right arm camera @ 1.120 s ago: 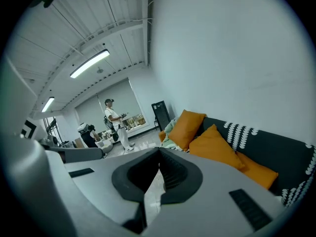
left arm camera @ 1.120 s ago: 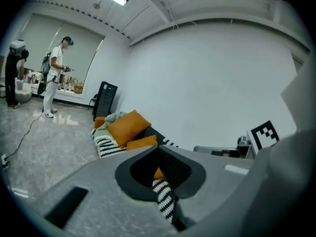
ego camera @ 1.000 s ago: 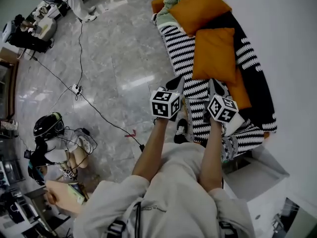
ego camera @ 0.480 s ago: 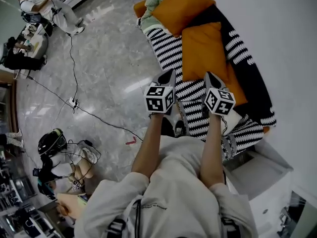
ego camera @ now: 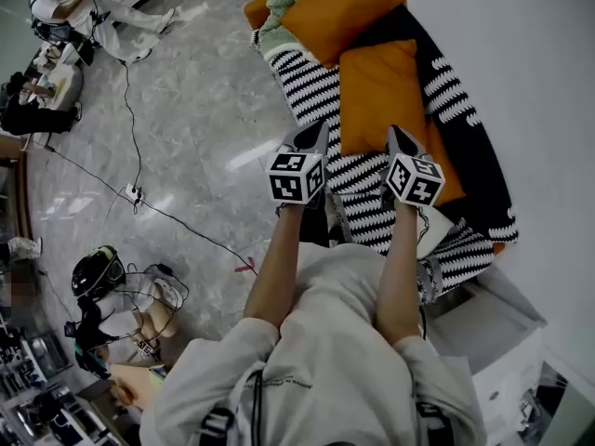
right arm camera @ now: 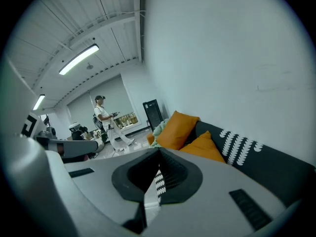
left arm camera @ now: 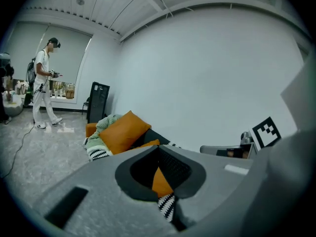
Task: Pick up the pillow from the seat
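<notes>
- Plainly, both grippers hung side by side over the striped seat (ego camera: 311, 86) of the sofa.
- Left gripper (ego camera: 317, 132): its jaws met at the tips and held nothing.
- Right gripper (ego camera: 396, 136): its jaws were likewise pressed together and empty.
- The orange pillow (ego camera: 379, 86) lay flat on the seat just ahead of both tips.
- A second orange pillow (ego camera: 339, 12) leaned further along.

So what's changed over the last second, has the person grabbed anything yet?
The left gripper and right gripper both pushed forward toward the sofa, closer to the flat orange pillow. Nothing was taken hold of. Both jaws stayed shut and empty, and the pillow lies unmoved.
</notes>
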`<state>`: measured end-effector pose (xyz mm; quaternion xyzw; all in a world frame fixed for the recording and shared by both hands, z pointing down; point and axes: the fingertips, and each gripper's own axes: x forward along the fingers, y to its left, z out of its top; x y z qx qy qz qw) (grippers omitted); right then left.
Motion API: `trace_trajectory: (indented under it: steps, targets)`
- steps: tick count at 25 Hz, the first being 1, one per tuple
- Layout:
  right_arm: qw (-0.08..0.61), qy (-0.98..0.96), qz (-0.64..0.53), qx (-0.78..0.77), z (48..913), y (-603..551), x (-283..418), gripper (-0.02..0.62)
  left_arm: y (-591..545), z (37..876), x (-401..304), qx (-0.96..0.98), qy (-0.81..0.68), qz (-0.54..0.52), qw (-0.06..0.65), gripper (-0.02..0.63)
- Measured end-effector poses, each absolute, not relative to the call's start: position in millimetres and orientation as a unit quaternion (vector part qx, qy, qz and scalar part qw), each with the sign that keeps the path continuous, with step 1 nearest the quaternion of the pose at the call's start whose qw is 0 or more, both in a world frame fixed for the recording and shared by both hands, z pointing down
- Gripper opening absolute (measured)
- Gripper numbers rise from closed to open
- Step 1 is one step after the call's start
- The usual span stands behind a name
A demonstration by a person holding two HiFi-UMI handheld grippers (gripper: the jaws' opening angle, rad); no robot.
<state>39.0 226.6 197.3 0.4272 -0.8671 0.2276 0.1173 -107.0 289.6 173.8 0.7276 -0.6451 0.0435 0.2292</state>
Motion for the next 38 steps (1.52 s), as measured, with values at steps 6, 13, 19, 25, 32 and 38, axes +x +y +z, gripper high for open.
trace_trajectory:
  steps: [6, 13, 19, 25, 32, 38]
  targets:
    - [0.138, -0.855, 0.212, 0.453, 204, 187, 38, 0.008, 235, 186, -101, 0.745, -0.622, 0.059, 0.235, 0.006]
    - [0.177, -0.83, 0.224, 0.479, 237, 145, 39, 0.008, 165, 223, -86, 0.767, -0.579, 0.091, 0.26, 0.006]
    - [0.225, -0.806, 0.244, 0.489, 286, 123, 50, 0.008, 121, 277, -64, 0.776, -0.537, 0.086, 0.321, 0.006]
    - [0.247, -0.775, 0.303, 0.496, 362, 83, 67, 0.008, 78, 359, -45, 0.792, -0.476, 0.148, 0.353, 0.006]
    - [0.27, -0.747, 0.313, 0.521, 428, 8, 97, 0.008, -9, 437, -31, 0.797, -0.441, 0.168, 0.377, 0.006]
    - [0.268, -0.726, 0.336, 0.537, 469, -25, 118, 0.008, -48, 479, -7, 0.809, -0.407, 0.203, 0.374, 0.006]
